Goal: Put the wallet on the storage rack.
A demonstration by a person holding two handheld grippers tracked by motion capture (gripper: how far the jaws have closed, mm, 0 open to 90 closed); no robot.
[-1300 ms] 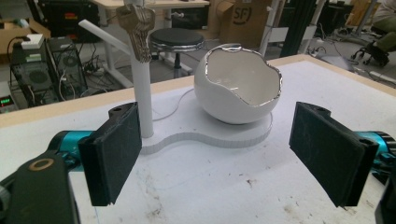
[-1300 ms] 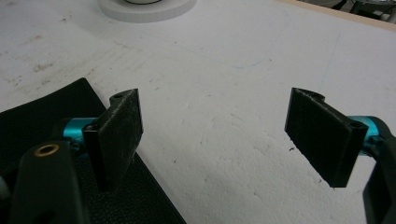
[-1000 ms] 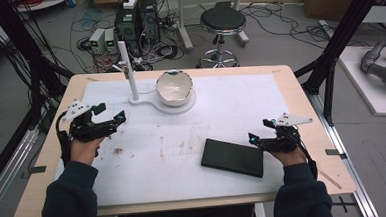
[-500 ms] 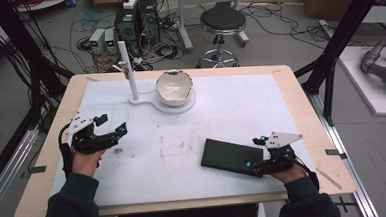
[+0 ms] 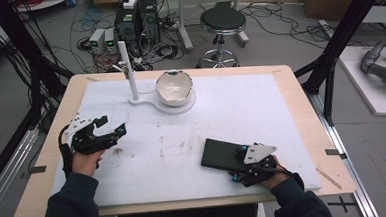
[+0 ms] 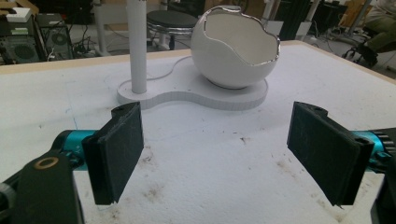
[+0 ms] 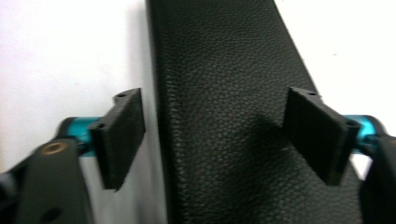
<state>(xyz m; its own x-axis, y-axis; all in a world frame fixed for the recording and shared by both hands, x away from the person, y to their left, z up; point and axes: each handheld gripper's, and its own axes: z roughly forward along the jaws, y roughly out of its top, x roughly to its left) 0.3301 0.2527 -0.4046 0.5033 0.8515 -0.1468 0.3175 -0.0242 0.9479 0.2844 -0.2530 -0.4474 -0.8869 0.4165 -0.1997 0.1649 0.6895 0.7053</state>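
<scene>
High view, item list. Left gripper (image 5: 113,126): held low over the white table cover (image 5: 281,109), jaws spread wide, nothing between them. Ahead of it and well apart stands a white egg-shaped bowl (image 5: 174,87) with a jagged rim, seated on a flat white base (image 5: 153,101); a white upright post (image 5: 128,72) rises from the same base, just beside the bowl. In the left gripper view the bowl (image 6: 238,49) sits beyond the gap between the jaws, toward the right one, and the post (image 6: 137,46) beyond the left one.

Right gripper (image 5: 239,162): jaws apart, set over the near edge of a black textured flat case (image 5: 226,154) lying on the cover. In the right gripper view the case (image 7: 224,112) runs forward between the pads (image 7: 119,135); the left pad stands off its edge over white cover, the right pad over the case surface. Whether either pad touches it cannot be told.

Stained marks (image 5: 178,144) lie on the cover between the two grippers.
</scene>
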